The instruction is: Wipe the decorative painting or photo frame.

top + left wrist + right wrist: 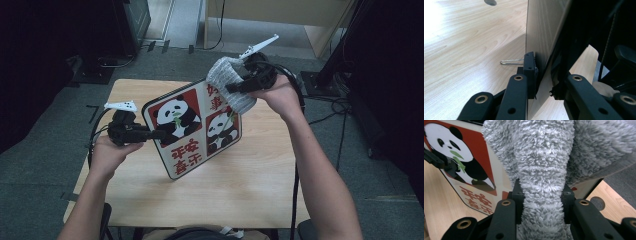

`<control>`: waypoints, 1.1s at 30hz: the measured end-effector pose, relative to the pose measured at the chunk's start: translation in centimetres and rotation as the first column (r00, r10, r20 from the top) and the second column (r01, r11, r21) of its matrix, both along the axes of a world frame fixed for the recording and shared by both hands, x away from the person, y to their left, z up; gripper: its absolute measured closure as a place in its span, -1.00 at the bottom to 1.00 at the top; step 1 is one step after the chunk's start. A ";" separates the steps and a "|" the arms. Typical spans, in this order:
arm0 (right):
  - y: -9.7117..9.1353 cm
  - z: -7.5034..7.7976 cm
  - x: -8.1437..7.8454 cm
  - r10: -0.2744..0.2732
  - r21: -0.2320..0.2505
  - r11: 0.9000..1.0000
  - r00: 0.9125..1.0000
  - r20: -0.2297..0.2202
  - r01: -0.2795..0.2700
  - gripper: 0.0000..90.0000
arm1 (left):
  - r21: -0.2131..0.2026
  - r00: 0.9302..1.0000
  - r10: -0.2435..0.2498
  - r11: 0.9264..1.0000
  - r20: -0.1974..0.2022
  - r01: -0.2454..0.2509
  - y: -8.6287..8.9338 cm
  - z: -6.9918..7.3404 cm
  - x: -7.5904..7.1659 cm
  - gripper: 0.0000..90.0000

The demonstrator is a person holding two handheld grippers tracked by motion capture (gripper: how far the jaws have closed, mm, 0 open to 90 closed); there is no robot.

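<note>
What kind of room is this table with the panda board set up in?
Probably a lab or recording studio rather than a home: a small wooden table stands alone on grey carpet, cables trail across the floor, and black equipment stands rise around it.

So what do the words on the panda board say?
"平安喜乐": red characters on the panda board, lower cream square, seen upside down in the high view.
Red characters on its upper right cream square: partly behind the grey cloth, too blurred to read.
No other words, numbers or brands can be read.

Bare table point(240, 195) before tilted board point(192, 127)
</note>
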State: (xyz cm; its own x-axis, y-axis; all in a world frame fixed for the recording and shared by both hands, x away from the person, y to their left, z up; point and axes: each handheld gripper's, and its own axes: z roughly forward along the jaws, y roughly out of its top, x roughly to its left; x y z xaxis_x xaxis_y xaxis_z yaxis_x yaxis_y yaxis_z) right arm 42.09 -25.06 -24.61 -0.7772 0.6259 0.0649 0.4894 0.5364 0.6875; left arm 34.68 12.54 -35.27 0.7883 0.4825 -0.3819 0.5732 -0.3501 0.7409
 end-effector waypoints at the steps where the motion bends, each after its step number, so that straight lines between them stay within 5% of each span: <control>1: 0.1 -0.2 0.1 0.002 -0.003 1.000 1.000 -0.002 -0.002 0.50 | 0.000 1.000 -0.001 1.000 0.000 0.001 0.0 0.0 0.0 0.74; 33: 0.1 -3.9 0.2 0.016 0.002 1.000 0.999 -0.041 -0.015 0.49 | -0.006 1.000 -0.003 1.000 0.001 0.003 0.0 -0.1 0.0 0.74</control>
